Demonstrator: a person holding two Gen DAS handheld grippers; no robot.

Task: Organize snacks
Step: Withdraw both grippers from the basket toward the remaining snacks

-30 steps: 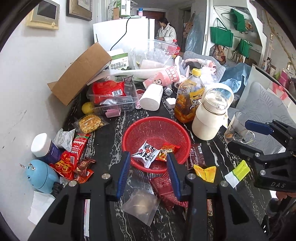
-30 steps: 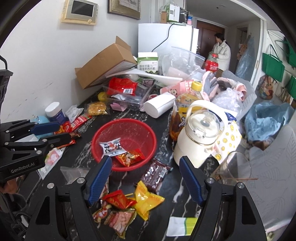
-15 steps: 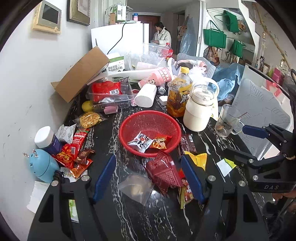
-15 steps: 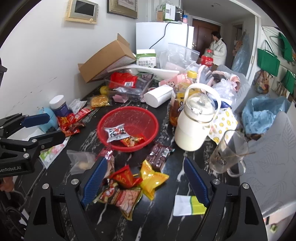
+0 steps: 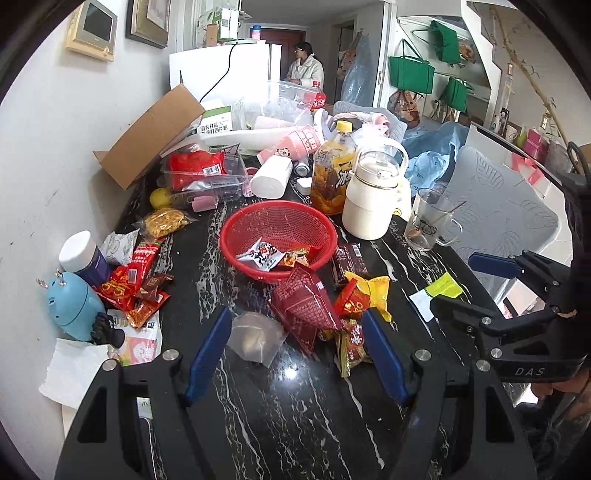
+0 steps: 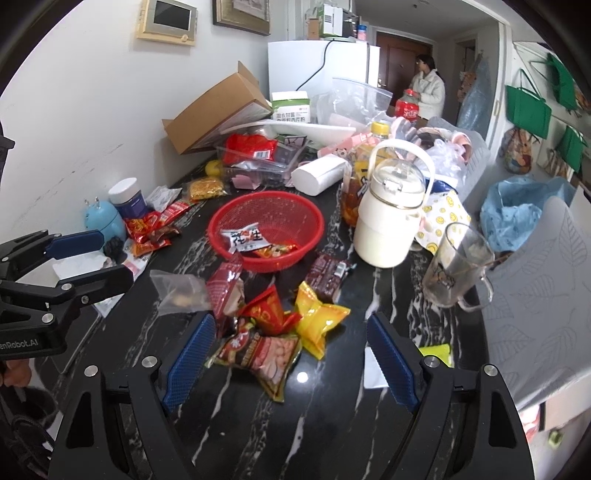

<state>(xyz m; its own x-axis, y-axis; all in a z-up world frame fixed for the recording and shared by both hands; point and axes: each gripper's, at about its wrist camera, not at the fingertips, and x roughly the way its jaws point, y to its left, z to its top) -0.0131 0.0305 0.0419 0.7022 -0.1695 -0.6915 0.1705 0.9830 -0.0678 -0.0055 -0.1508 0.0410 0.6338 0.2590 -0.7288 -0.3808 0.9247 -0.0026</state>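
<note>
Snack packets in red basket; both hand-held grippers, left and right, wide, empty.

Lived-in home, white fridge, framed picture, cluttered marble table

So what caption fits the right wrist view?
Open hand-held gripper hovering above loose snack packets near a red basket.

I see a white wall along the black marble table's left edge, a white fridge behind, and green bags hanging right.
</note>
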